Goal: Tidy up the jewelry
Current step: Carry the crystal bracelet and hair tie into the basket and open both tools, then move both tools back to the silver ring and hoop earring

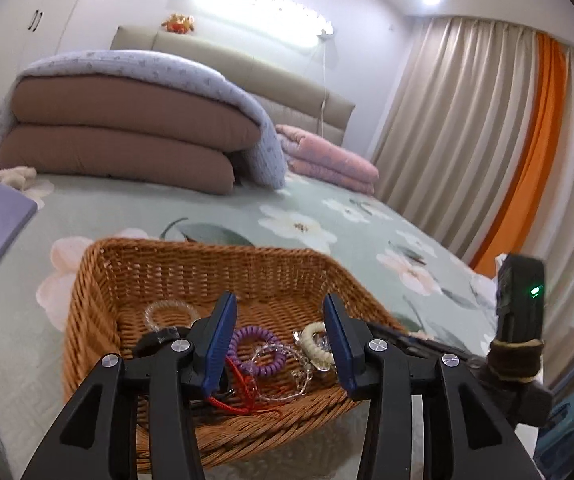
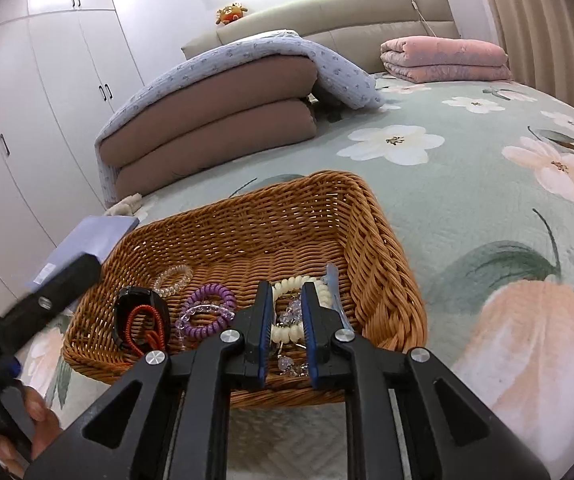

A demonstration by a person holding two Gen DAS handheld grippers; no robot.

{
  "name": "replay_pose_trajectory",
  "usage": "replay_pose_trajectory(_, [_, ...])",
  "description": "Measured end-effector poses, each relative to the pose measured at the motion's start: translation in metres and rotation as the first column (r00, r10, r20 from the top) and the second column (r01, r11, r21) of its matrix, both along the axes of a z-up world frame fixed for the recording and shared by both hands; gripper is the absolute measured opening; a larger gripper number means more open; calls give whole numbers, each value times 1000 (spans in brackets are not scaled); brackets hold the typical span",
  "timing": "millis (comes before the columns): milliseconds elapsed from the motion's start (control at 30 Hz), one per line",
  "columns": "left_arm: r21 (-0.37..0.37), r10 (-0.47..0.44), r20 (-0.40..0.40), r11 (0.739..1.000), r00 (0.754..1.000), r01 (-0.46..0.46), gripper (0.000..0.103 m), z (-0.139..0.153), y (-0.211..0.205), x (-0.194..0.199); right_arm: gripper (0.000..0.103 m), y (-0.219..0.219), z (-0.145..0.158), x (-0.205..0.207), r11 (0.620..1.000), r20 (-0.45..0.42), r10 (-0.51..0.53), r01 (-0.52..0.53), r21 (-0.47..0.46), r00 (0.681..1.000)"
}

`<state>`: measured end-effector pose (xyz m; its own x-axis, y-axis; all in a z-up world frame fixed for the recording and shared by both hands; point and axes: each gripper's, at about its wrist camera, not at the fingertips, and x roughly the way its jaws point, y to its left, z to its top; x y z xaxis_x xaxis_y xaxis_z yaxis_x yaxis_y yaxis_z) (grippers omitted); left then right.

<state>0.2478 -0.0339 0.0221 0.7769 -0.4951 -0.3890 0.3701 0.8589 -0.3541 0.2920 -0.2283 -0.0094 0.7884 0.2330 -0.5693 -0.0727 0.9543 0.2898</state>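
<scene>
We see a wicker basket (image 2: 387, 240) on a flowered bedspread (image 2: 467, 208), with the jewelry heaped in its near half: a clear bracelet (image 1: 171, 312), a black watch (image 2: 137, 304), a red cord (image 1: 239, 392), a purple coil (image 1: 255, 350), crystal beads (image 2: 203, 314) and a cream bracelet (image 2: 293, 308). Our left gripper (image 1: 279, 344) hangs over the purple coil with its fingers released and half apart, holding nothing. Our right gripper (image 2: 285, 328) sits low over the cream bracelet, fingers a narrow gap apart; the bracelet shows between them, but we cannot tell whether the pads press it. We judge that the step is to pick one piece out. To do it well, we should close on a single strand only, lift slowly, and watch that the tangled beads and cord do not come along; the left gripper could hold the heap down.
</scene>
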Motion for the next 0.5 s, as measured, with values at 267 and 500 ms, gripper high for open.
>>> replay_pose_trajectory(267, [-24,14,28,1000,1000,-14,46,5,11,-10,17,3,12,-21,1000,73,8,-6,-17,997])
replay_pose_trajectory(500, [14,-39,24,999,999,39,46,14,9,-55,17,-1,31,-67,999,127,24,-26,20,992])
